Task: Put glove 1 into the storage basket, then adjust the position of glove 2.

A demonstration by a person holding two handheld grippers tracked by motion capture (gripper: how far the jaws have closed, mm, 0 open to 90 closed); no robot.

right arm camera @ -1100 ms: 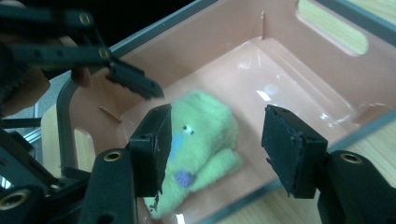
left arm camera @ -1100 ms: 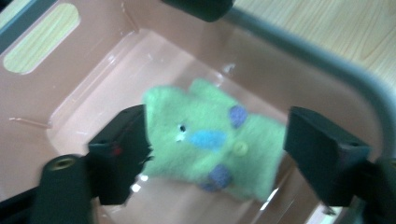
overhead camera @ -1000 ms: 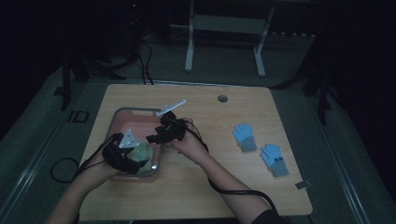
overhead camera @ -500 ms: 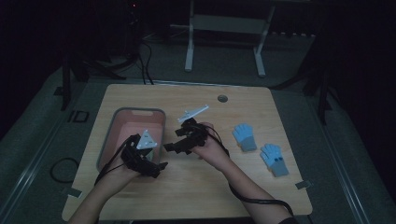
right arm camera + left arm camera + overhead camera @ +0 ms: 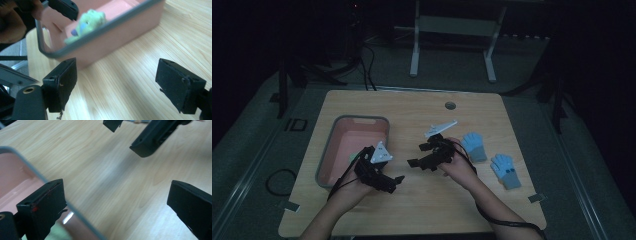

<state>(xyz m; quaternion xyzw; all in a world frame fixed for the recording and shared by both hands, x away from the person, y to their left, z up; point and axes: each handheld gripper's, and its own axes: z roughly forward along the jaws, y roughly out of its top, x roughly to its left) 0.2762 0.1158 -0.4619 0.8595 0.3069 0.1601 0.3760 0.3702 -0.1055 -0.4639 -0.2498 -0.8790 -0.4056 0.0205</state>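
A pink bin with a grey rim (image 5: 328,155) stands on the left half of the wooden table. A green glove (image 5: 90,22) lies inside it near the rim. My left gripper (image 5: 393,184) hovers just right of the bin's near corner; its jaws have just been opening and stand wide with bare wood between them (image 5: 115,205). My right gripper (image 5: 418,155) hangs over mid-table and faces the bin. Its jaws have also just been opening, and nothing is between them (image 5: 120,82). Two blue gloves (image 5: 473,145) (image 5: 506,170) lie flat to the right.
A round cable hole (image 5: 450,105) sits near the table's far edge. Cables trail from both grippers over the near edge. The bin wall (image 5: 112,45) is close in front of my right gripper. The other gripper's jaw (image 5: 150,137) hangs ahead of my left one.
Both hands have moved right, from over the bin to the bare table beside it. Both pairs of jaws stand wider than before.
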